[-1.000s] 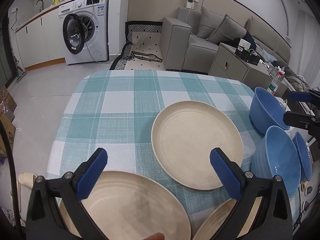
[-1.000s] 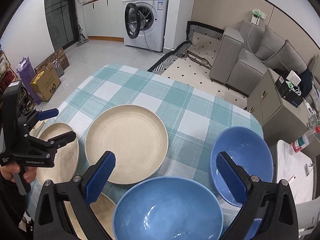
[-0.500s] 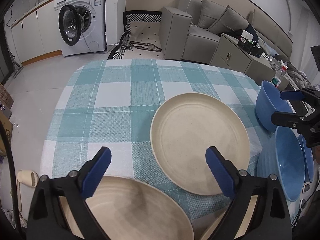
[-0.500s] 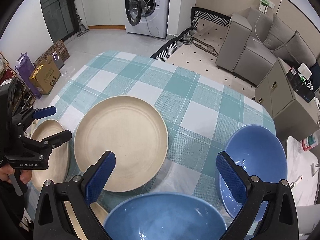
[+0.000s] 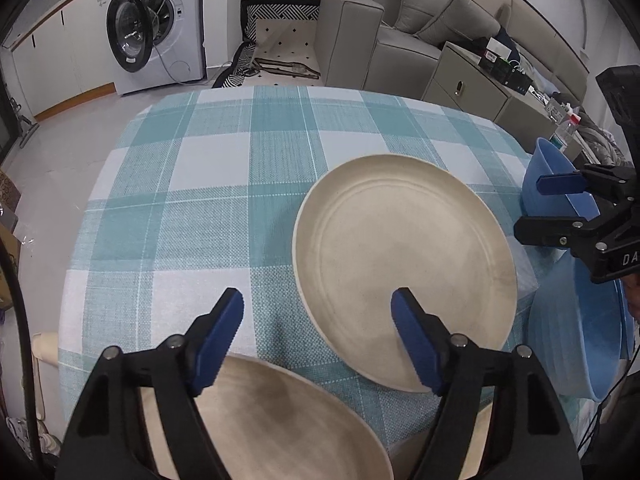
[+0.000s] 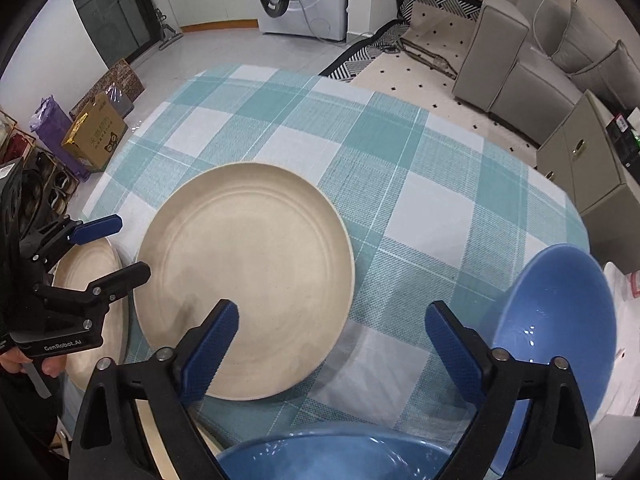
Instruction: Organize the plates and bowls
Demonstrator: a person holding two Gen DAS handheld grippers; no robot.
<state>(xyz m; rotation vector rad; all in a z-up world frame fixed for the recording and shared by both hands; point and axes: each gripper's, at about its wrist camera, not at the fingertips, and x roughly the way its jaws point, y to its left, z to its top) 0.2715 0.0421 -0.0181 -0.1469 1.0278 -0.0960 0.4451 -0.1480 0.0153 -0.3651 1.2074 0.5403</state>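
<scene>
A cream plate [image 5: 400,248] [image 6: 248,264] lies in the middle of the checked tablecloth. A second cream plate [image 5: 260,420] [image 6: 90,276] sits at the near edge, under my left gripper [image 5: 320,332] [image 6: 130,246]. Its jaws are closing, and nothing is pinched between the blue pads. My right gripper [image 6: 332,348] [image 5: 528,205] hovers over the near blue bowl [image 6: 332,456] [image 5: 580,320]. Its jaws are also closing a little, still wide, with only cloth and the middle plate's edge seen between them. Another blue bowl [image 6: 560,320] [image 5: 548,176] stands further right.
The table [image 5: 200,200] carries a teal and white cloth. A third cream plate's rim [image 5: 484,428] shows at the near edge between plate and bowl. Beyond the table are a washing machine [image 5: 152,36], a grey sofa [image 5: 400,28] and a cabinet [image 6: 592,168].
Both grippers have sunk closer to the table. The left jaws have narrowed clearly and the right jaws slightly. The plates and bowls have not moved.
</scene>
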